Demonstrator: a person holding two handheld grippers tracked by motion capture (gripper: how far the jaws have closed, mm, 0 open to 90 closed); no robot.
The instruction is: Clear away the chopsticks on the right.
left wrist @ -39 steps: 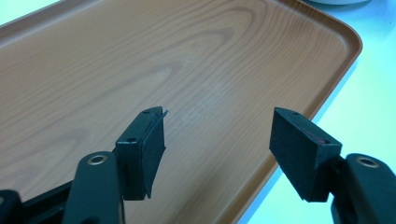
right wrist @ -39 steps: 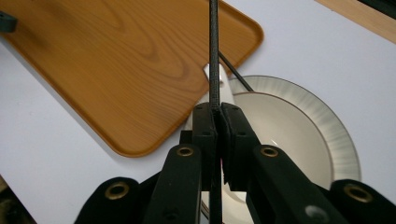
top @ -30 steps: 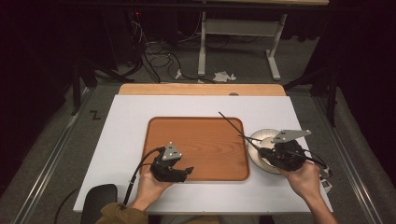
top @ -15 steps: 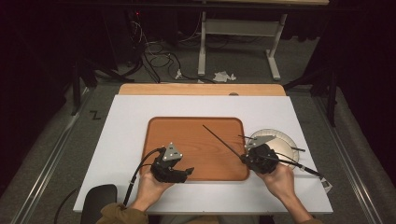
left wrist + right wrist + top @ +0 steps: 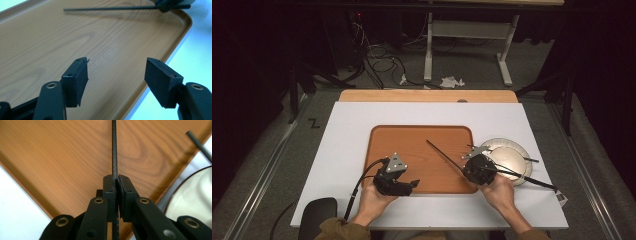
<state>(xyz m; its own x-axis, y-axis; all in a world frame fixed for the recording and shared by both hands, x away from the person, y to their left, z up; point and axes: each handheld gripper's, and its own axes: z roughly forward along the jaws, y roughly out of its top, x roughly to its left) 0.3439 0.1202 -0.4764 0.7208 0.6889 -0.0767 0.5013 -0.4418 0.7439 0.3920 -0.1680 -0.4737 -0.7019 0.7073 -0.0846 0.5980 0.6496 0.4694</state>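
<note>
Risk: I am carrying a thin black rod [image 5: 114, 147] clamped in the right gripper [image 5: 117, 185] over the tray [image 5: 402, 137]; it could pivot or slip. Left gripper [image 5: 116, 73] fingers are standing apart, idling.

Right gripper [image 5: 468, 167] with black chopstick [image 5: 444, 156], now off the plate [image 5: 507, 150], over the tray [image 5: 422, 150].

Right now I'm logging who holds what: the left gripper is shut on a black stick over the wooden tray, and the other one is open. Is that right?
The sides are swapped. The right gripper is shut on the black stick over the wooden tray, as the right gripper view shows. The left gripper is open, its jaws apart.
</note>
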